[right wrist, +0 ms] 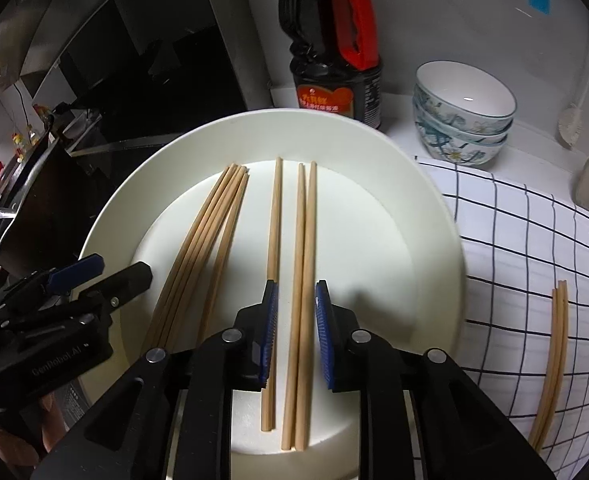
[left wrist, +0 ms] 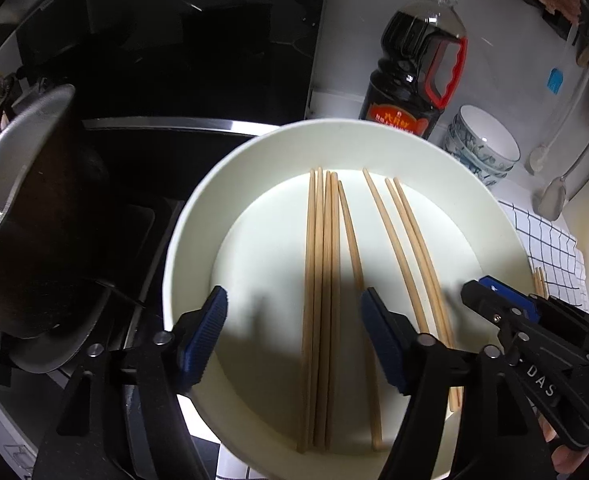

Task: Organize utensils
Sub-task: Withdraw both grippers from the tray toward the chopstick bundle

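Cream plate (right wrist: 422, 216): round and shallow, with a raised rim all around; it sits on the counter, overlapping a checked cloth (right wrist: 534, 248) on its right.
Chopsticks on plate (right wrist: 230, 216): wooden, a tight bundle on the left, one single stick (right wrist: 273, 240), then a pair (right wrist: 306, 240) on the right.
Loose pair (right wrist: 554, 360): on the cloth, well apart from the plate.
Back edge: soy sauce bottle (right wrist: 334, 80) and stacked patterned bowls (right wrist: 462, 120) stand just behind the plate.
Left edge: dark pot (left wrist: 34, 208) near the rim.
Left gripper (left wrist: 294, 336): jaws spread wide over the bundle, gripping nothing.
Right gripper (right wrist: 296, 332): jaws partly open, straddling the right pair, pads (right wrist: 324, 336) not touching it.
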`<action>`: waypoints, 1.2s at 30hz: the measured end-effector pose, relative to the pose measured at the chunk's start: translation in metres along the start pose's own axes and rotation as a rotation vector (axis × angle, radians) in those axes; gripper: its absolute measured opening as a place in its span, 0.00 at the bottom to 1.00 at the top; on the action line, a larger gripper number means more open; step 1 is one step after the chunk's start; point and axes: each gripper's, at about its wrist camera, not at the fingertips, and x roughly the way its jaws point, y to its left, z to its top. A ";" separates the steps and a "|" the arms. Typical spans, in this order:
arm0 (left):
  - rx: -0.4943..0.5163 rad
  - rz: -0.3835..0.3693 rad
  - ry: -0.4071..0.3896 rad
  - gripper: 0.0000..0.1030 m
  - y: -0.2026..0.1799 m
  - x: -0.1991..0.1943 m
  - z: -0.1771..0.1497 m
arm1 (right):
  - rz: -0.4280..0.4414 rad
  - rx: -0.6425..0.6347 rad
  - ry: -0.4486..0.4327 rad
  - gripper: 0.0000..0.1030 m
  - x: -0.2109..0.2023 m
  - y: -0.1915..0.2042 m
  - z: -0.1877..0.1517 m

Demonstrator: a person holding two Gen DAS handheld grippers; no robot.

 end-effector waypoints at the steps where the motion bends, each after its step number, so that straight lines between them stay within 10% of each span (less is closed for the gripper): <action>1: -0.001 0.003 -0.005 0.73 0.000 -0.002 0.000 | 0.000 0.003 -0.003 0.21 -0.003 -0.001 0.000; 36: 0.010 0.021 -0.075 0.90 -0.066 -0.072 -0.033 | -0.030 0.049 -0.070 0.48 -0.100 -0.059 -0.060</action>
